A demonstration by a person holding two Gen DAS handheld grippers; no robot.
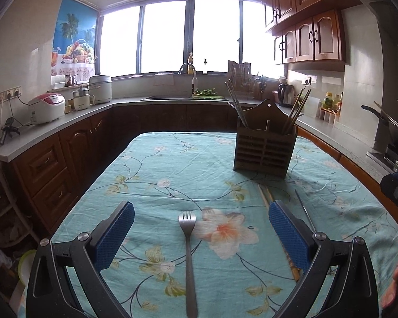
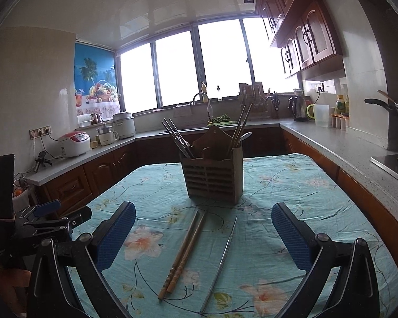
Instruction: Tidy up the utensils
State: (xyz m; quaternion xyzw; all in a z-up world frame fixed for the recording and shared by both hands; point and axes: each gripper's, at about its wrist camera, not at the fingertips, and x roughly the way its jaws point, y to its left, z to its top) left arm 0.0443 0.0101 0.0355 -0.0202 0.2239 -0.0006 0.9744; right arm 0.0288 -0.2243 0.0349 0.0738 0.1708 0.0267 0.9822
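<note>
A: Utensils first — where did each hand-held gripper stand?

B: The left hand-held gripper point(image 1: 201, 233) had its blue pads spread wide with nothing between them but cloth and a fork point(image 1: 188, 251). The fork lay flat on the floral tablecloth point(image 1: 172, 164), tines pointing away, centred between the fingers and touching neither.

A: And the right one?

B: The right hand-held gripper point(image 2: 203, 234) was spread just as wide and held nothing. Between its fingers lay a pair of wooden chopsticks point(image 2: 183, 254), side by side and touching, angled toward the far right. Just beside them, on the right, lay a single thin metal chopstick point(image 2: 221, 262), apart from the wooden pair.

A: Was either hand-held gripper touching the cloth?

B: I could not tell from these views.

A: What stood further out?

B: A wooden utensil holder point(image 2: 215, 177) stood upright on the tablecloth beyond the loose pieces. Its left compartment held metal chopsticks point(image 2: 176, 137) leaning left; its right compartment held wooden chopsticks point(image 2: 241, 126) leaning right, with what looked like a spoon point(image 2: 245, 136) beside them.

A: Anything else?

B: In the left wrist view a person's fingers point(image 1: 396, 281) showed at the right edge. Beyond the table ran the kitchen counter point(image 2: 331, 137), with a rice cooker point(image 1: 47, 107) on the left and a kettle point(image 2: 298, 108) toward the right.
</note>
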